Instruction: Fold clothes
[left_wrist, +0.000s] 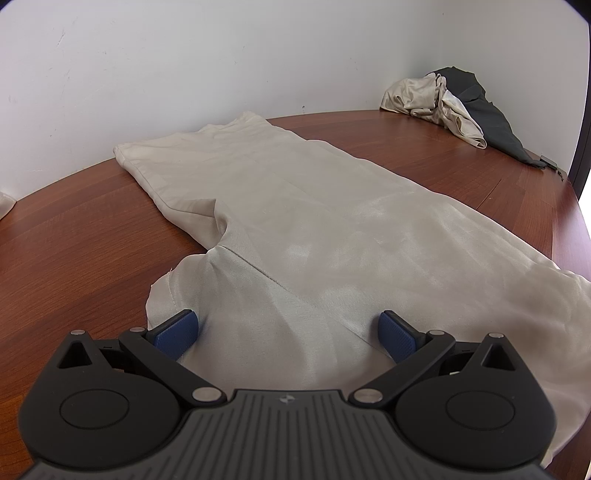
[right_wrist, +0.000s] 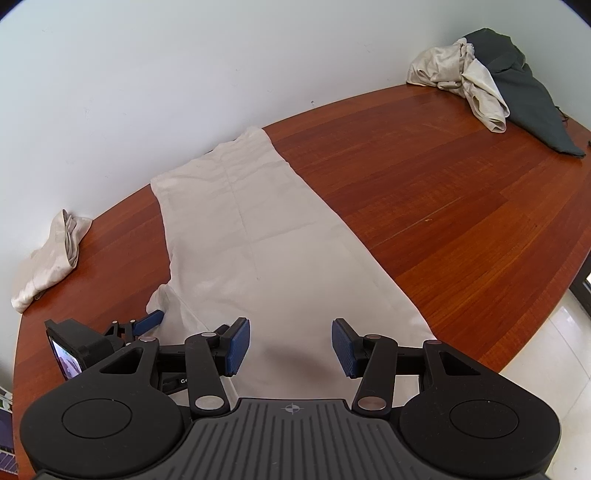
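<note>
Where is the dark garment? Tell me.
The dark garment lies at the table's far right corner against the wall, in both wrist views, partly under a crumpled cream garment beside it.

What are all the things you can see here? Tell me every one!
Spread-out garment: one, cream, lying flat down the middle of the table.
Crumpled cloth: one, cream, far right corner by the wall.
Dark garment: one, dark grey, beside and partly under that crumpled cloth.
Small bundle: one, cream, left edge of the table.
Table: one, reddish-brown wood.
Wall: white, behind the table.
Left tongs: black with blue pads, open, over the near end of the spread-out garment.
Right tongs: the same, open.
</note>
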